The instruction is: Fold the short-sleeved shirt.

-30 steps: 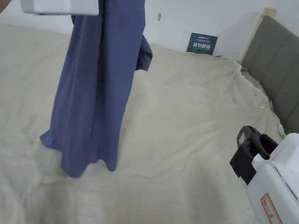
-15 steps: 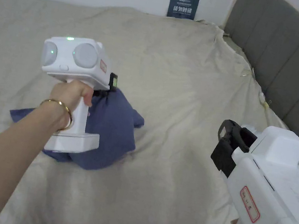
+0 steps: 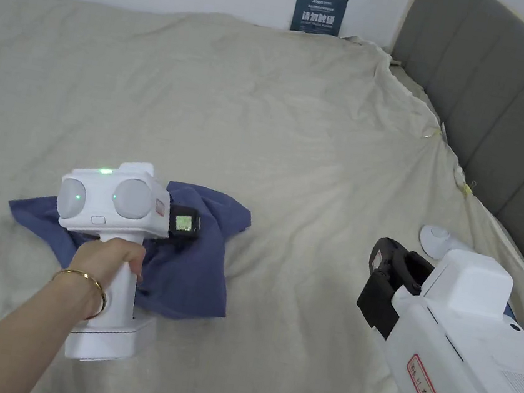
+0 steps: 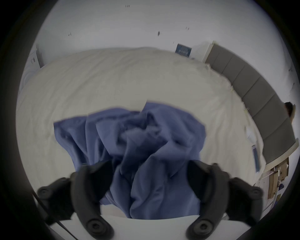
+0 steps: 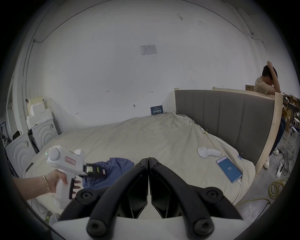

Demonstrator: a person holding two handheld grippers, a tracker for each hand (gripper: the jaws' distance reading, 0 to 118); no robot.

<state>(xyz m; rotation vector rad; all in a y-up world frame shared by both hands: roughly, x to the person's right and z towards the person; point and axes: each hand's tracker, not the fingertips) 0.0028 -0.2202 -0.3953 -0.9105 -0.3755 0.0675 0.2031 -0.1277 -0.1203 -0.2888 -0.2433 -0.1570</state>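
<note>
On the near left part of the bed, the blue short-sleeved shirt (image 3: 197, 271) lies in a crumpled heap, nothing folded yet. It looks to me like thin, limp cloth: light, soft, no stiffness to hold a shape, so it will sag and bunch wherever I lift it. I judge the best hold to be at edges I can tell apart, a shoulder seam or a hem corner, one in each gripper, so the cloth can be spread flat first; in this heap I cannot pick out the collar or sleeves for certain.

My left gripper (image 4: 148, 175) sits right over the heap with its jaws spread wide, cloth bunched between them but neither jaw pressing on it. My right gripper (image 5: 148, 164) hangs well apart to the right, above bare sheet, jaws brought together on nothing.

Beyond the shirt, the beige sheet (image 3: 305, 125) is wrinkled, which may drag at the cloth when I smooth it. Near the grey headboard (image 3: 511, 105) lie a small white device (image 5: 208, 151) and a phone (image 5: 228, 168), both well clear of my work.
</note>
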